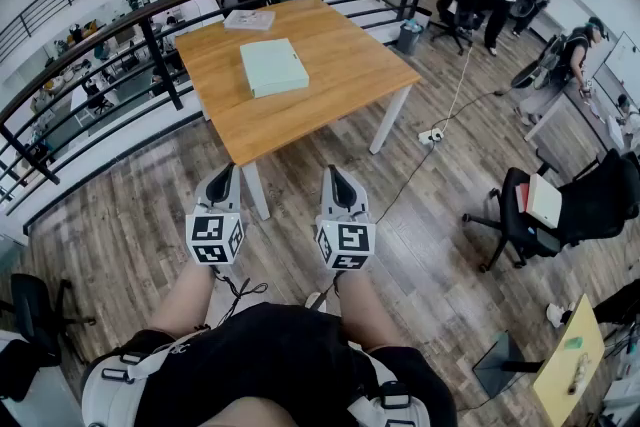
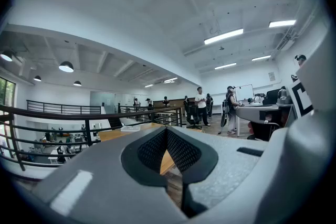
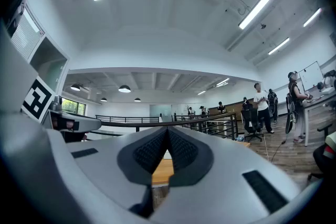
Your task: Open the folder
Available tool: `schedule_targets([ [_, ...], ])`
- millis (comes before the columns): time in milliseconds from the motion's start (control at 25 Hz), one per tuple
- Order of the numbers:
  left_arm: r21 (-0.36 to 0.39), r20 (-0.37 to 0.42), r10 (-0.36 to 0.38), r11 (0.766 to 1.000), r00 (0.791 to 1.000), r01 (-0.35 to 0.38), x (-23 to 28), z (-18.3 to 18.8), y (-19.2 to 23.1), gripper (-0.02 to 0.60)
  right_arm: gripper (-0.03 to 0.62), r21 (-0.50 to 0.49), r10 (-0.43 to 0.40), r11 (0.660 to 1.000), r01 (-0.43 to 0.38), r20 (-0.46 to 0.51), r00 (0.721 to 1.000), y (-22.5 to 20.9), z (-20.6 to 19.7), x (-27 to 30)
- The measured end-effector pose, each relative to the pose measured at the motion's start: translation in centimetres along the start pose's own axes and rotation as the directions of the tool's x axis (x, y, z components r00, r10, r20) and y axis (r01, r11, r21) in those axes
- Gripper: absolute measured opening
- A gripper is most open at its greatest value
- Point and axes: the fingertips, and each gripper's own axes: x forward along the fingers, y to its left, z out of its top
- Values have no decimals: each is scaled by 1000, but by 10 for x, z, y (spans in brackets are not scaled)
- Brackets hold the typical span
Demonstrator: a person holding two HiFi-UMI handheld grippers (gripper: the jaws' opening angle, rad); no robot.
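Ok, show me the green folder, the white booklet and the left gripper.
green folder point(image 1: 273, 67), head view, middle of its cover.
white booklet point(image 1: 249, 20), head view, middle of its cover.
left gripper point(image 1: 226, 173), head view, its shut fingertips.

Brightness: bright, even white light all over.
Source: ceiling strip lights point(image 2: 224, 36) and round hanging lamps point(image 2: 66, 66).
Shadows: soft and faint under the table point(image 1: 340, 55).
Distortion: the railing point(image 1: 160, 60) bows towards the edges.
Corners: black in both gripper views.
Focus: the far room is clear.
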Motion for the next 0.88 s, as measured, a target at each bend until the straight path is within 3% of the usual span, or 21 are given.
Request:
schedule_targets([
  [480, -3, -36, 19, 1000, 999, -19, 10, -12, -13, 3, 5, 34, 5, 999, -5, -2, 1000, -18, -10, -2],
  [880, 10, -16, 37, 999, 999, -37, 46, -4, -54, 3, 5, 28, 3, 1000, -3, -3, 1000, -76, -16, -2],
])
